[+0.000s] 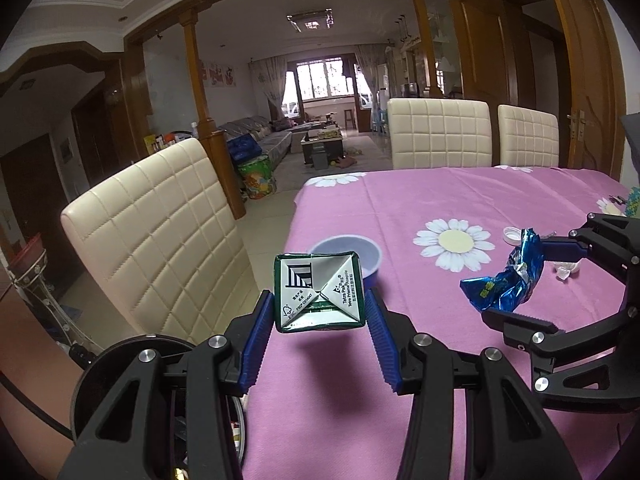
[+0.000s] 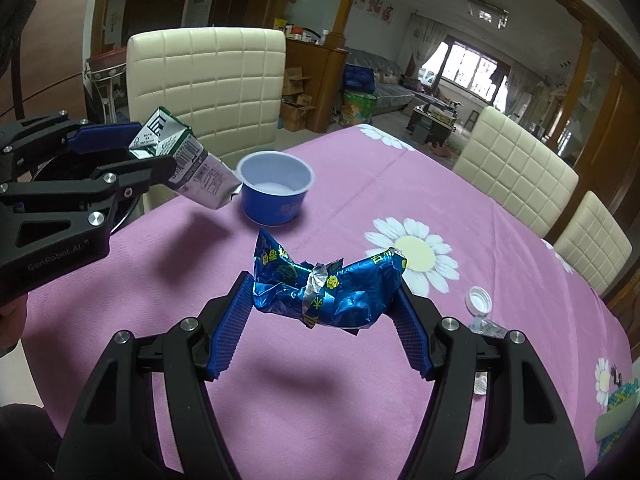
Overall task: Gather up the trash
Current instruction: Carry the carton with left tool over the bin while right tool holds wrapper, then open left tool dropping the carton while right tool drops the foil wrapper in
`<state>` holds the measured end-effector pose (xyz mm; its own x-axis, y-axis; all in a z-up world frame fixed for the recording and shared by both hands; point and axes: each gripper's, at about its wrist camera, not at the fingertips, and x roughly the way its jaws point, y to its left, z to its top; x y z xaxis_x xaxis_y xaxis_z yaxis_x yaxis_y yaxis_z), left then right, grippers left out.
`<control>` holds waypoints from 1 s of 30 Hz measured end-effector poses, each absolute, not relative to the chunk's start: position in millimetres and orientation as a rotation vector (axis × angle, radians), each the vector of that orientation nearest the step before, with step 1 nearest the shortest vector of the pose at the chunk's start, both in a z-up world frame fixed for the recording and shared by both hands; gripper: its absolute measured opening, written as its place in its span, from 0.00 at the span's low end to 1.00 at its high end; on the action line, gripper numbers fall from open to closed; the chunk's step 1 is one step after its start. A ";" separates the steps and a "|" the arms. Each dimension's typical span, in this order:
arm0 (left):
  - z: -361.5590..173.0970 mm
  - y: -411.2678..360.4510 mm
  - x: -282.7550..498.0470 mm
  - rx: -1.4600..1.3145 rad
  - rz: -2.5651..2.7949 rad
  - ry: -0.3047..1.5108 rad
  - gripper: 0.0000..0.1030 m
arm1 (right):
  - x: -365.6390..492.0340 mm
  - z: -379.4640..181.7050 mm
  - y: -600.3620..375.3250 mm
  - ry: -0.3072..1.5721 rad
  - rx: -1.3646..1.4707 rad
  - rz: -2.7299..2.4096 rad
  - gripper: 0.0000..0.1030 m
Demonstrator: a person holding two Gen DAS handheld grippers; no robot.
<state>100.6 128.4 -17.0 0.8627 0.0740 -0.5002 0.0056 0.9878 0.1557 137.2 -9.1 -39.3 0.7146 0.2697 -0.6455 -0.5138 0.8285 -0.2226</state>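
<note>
My left gripper (image 1: 319, 302) is shut on a green and white drink carton (image 1: 319, 293) and holds it above the pink tablecloth (image 1: 400, 200). The carton also shows in the right wrist view (image 2: 180, 160), tilted, with the left gripper (image 2: 154, 148) around its end. My right gripper (image 2: 326, 300) is shut on a crumpled blue foil wrapper (image 2: 328, 292), held above the table. The wrapper (image 1: 508, 276) and right gripper (image 1: 516, 280) show at the right of the left wrist view. An empty blue plastic cup (image 2: 276, 188) stands upright on the cloth, just beyond the carton (image 1: 348, 252).
A white bottle cap (image 2: 479, 299) and small scraps (image 2: 486, 326) lie on the cloth at the right. Cream padded chairs (image 2: 208, 76) (image 1: 440, 132) stand around the table. A dark round bin (image 1: 132, 364) shows below the left gripper, beside the table edge.
</note>
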 end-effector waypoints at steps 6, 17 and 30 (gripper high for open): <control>-16.7 152.0 90.8 0.159 0.098 0.529 0.44 | 133.7 -35.0 19.8 0.618 -0.429 0.504 0.65; -24.0 195.2 74.7 0.141 0.211 0.550 0.44 | 120.8 -38.1 83.7 0.592 -0.496 0.621 0.65; -39.6 241.7 58.4 0.095 0.315 0.597 0.44 | 109.7 -41.3 131.9 0.581 -0.533 0.707 0.65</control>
<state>58.4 241.7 -39.6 0.7808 0.3187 -0.5374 -0.2639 0.9479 0.1787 109.7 131.9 -41.3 0.6192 0.4407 -0.6499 -0.7228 0.6434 -0.2524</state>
